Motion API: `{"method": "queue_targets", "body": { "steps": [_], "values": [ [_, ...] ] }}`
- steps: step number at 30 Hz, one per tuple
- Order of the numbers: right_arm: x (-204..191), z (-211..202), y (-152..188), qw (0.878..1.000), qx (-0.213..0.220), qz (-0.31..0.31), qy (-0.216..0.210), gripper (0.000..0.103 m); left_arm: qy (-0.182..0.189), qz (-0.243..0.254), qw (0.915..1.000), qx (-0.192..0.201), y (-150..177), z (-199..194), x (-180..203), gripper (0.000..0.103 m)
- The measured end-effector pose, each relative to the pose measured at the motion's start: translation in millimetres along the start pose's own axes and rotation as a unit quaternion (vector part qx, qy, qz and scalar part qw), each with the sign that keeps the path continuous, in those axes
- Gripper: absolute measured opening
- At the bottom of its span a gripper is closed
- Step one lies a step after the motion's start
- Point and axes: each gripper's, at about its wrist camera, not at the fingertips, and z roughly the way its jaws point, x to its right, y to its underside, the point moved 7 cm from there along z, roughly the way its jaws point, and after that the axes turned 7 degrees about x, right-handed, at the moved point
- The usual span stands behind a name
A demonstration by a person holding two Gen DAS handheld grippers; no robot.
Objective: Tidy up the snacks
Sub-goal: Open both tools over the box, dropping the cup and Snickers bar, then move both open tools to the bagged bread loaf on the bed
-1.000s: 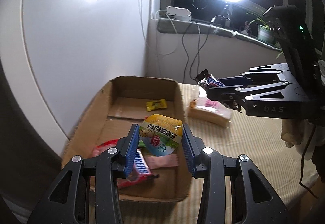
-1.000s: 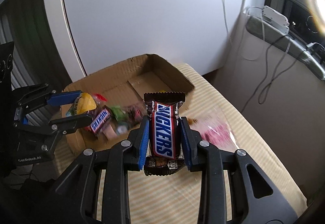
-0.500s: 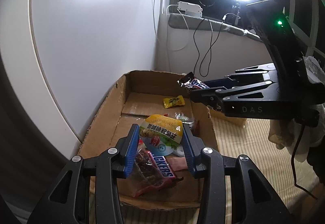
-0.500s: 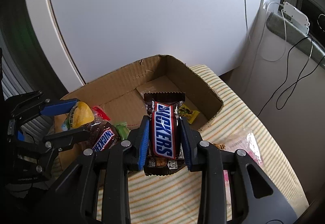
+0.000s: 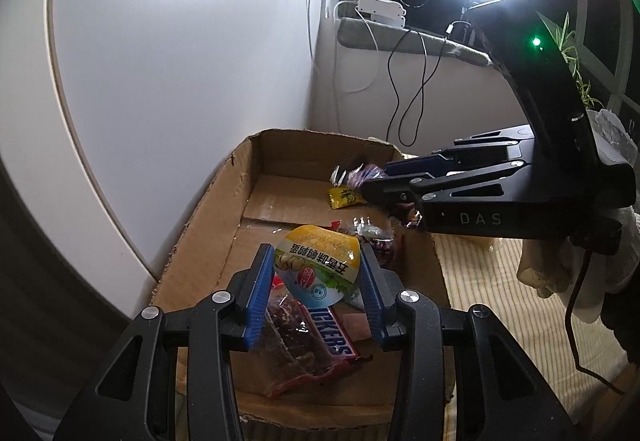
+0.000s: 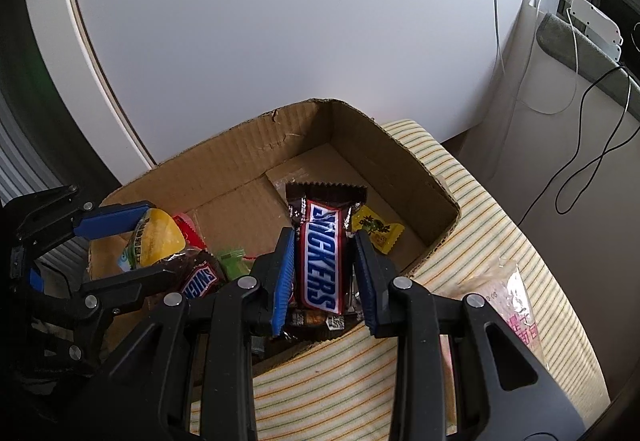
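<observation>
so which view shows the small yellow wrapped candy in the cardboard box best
The left wrist view: the small yellow wrapped candy lies fully in sight on the cardboard box floor. In the right wrist view the candy is partly hidden by the right gripper.

Left hand-held gripper (image 5: 316, 277): angled downward, blue pads clamped on a held packet. Right hand-held gripper (image 6: 326, 269): pitched more steeply down, pads pressed on a held bar. Both seen side by side.
</observation>
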Motion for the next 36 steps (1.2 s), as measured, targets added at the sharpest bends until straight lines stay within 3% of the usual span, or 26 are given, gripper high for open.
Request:
{"method": "queue_targets", "body": {
  "steps": [5, 7, 9, 12, 36],
  "values": [
    [0, 1, -2, 1.0, 0.0, -0.001, -0.001, 0.034, -0.003, 0.001, 1.0, 0.001, 0, 2, -2, 0.041],
    [1, 1, -2, 1.0, 0.003, -0.003, 0.005, 0.056, -0.004, 0.003, 1.0, 0.0, 1, 2, -2, 0.044],
    [2, -1, -4, 1.0, 0.014, -0.004, 0.016, 0.071, -0.007, 0.006, 1.0, 0.001, 1, 1, -2, 0.066],
    [6, -5, -8, 0.999, 0.026, 0.002, 0.026, 0.089, -0.008, 0.006, 0.9999, 0.002, 2, 0, -2, 0.067],
    [16, -31, -4, 0.999, 0.036, -0.002, 0.037, 0.092, -0.005, 0.015, 0.9998, 0.014, -6, -9, 17, 0.072]
  ]
}}
